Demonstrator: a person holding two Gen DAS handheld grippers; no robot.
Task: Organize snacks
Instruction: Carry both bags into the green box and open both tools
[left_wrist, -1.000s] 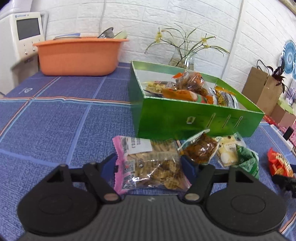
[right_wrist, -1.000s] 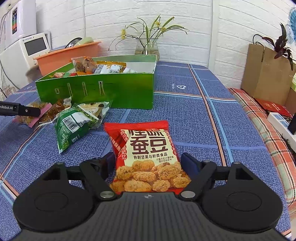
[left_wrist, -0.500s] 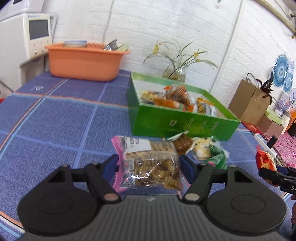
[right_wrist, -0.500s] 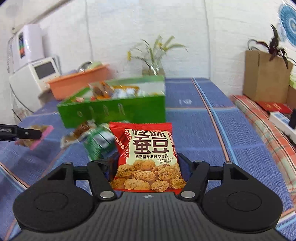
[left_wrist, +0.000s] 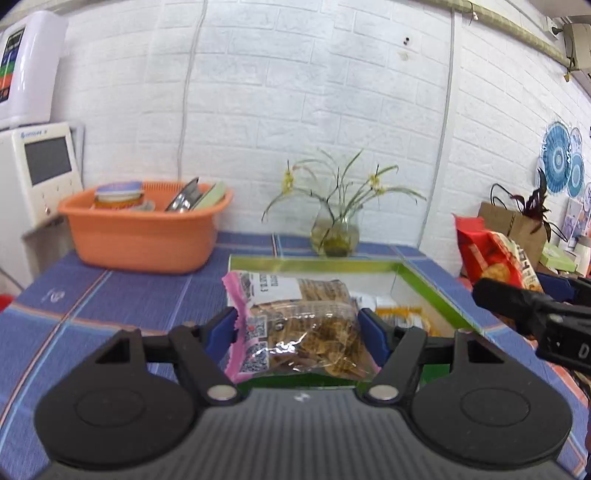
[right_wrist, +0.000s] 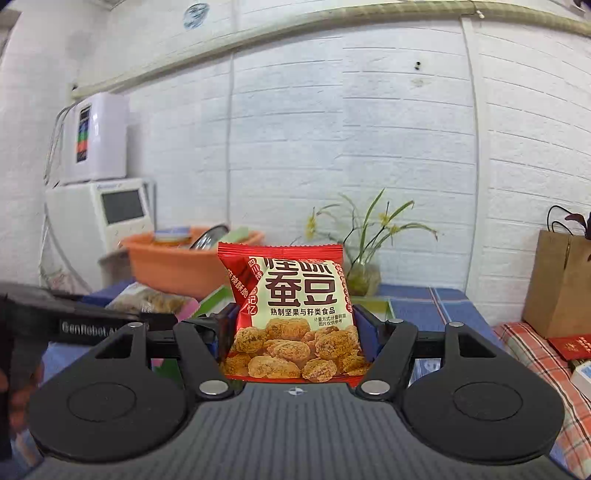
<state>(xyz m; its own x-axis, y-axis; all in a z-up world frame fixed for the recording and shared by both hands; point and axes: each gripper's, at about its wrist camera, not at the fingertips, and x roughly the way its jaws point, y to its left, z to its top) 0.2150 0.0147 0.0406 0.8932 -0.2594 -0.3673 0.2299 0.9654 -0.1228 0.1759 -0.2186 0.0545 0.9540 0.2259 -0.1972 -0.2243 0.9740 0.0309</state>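
Note:
My left gripper (left_wrist: 297, 328) is shut on a pink-edged clear snack bag (left_wrist: 295, 321) and holds it in the air above the near side of the green box (left_wrist: 428, 284). My right gripper (right_wrist: 293, 330) is shut on a red bean snack packet (right_wrist: 291, 310), raised at the box's right side; the packet (left_wrist: 495, 258) and that gripper also show at the right of the left wrist view. The left gripper's arm (right_wrist: 74, 321) with its pink bag (right_wrist: 147, 301) shows at the left of the right wrist view. Some packets lie inside the box (left_wrist: 399, 314).
An orange basin (left_wrist: 144, 236) with dishes stands at the back left, next to a white appliance (left_wrist: 40, 173). A glass vase with flowers (left_wrist: 334, 232) stands behind the box. A brown paper bag (right_wrist: 561, 284) stands at the right. The table has a blue cloth (left_wrist: 110, 299).
Both grippers have lifted their packets off the table and carried them up over the green box. The loose snacks by the box have dropped out of view.

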